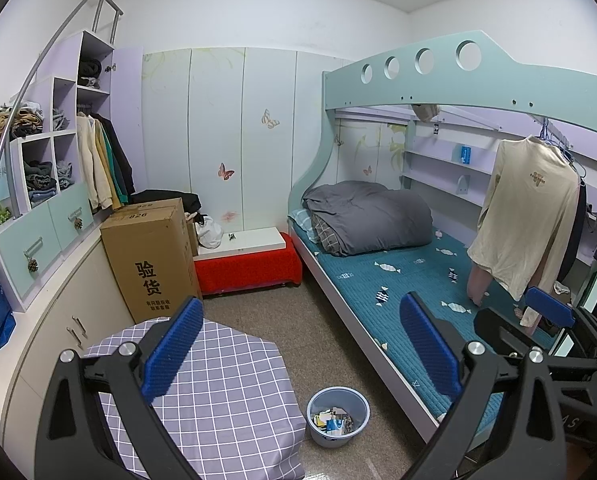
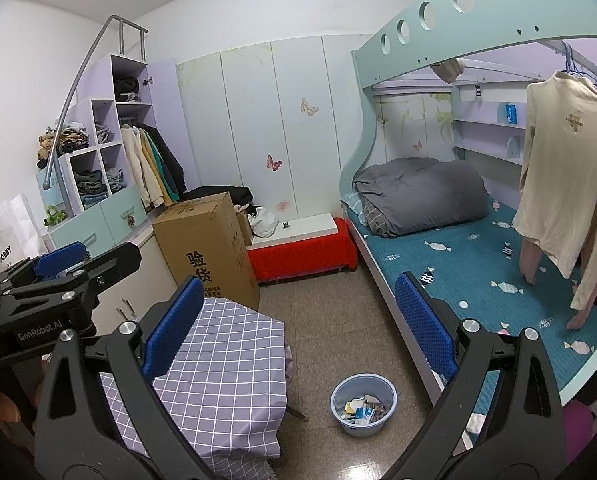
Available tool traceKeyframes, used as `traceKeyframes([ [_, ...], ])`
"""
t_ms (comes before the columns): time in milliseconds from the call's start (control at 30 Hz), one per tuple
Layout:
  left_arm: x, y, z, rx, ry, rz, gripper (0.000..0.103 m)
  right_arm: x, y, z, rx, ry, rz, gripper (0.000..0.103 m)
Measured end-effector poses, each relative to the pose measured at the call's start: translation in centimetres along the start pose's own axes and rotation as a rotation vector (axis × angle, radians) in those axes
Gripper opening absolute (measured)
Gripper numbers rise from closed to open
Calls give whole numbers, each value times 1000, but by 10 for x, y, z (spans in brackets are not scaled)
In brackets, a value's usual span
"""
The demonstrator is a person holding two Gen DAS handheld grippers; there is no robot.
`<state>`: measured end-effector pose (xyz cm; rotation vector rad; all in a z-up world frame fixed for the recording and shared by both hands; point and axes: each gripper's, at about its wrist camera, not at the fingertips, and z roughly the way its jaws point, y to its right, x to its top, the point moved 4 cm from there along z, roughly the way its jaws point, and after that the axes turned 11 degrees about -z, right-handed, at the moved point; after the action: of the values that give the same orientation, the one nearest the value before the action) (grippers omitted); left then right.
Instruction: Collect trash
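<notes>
A light blue plastic basin (image 1: 338, 416) stands on the floor between the table and the bed, with several scraps of paper and wrappers (image 1: 333, 422) inside. It also shows in the right wrist view (image 2: 363, 403) with the trash (image 2: 363, 409) in it. My left gripper (image 1: 300, 350) is open and empty, held high above the table and basin. My right gripper (image 2: 298, 330) is open and empty at a similar height. The right gripper shows at the right edge of the left wrist view (image 1: 548, 308); the left gripper shows at the left of the right wrist view (image 2: 60, 258).
A table with a purple checked cloth (image 1: 218, 392) stands at lower left. A tall cardboard box (image 1: 150, 256) and a red-covered bench (image 1: 250, 266) stand behind it. A bunk bed with a teal mattress (image 1: 418, 280), grey duvet and hanging shirt (image 1: 526, 216) fills the right. Cabinets line the left wall.
</notes>
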<state>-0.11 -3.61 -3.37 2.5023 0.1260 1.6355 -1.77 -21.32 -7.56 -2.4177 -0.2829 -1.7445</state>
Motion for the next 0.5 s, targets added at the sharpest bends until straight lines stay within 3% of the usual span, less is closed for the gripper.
traceKeyframes([
  [500, 0, 0, 1, 0, -2, 0, 97, 1, 0, 1, 0, -3, 2, 94],
])
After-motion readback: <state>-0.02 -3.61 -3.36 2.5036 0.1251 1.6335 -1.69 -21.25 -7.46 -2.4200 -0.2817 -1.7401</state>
